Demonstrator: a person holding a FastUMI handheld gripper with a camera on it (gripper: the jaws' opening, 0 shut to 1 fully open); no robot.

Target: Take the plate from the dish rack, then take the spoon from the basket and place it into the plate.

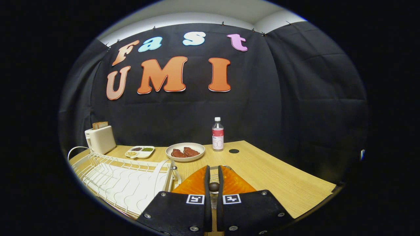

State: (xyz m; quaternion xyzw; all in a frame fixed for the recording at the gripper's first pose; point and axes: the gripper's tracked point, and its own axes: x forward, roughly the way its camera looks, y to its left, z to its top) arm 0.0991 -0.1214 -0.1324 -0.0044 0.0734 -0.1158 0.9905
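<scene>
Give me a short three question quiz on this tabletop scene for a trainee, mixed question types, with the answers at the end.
1. True or false: the water bottle stands upright on the table.
2. The hand-held gripper is shut on a slim metal spoon. What lies right under its fingers? A. the orange plate B. a cutting board C. a folded towel
3. What sticks out of the top of the white toaster?
Key: 1 true; 2 A; 3 a slice of bread.
</scene>
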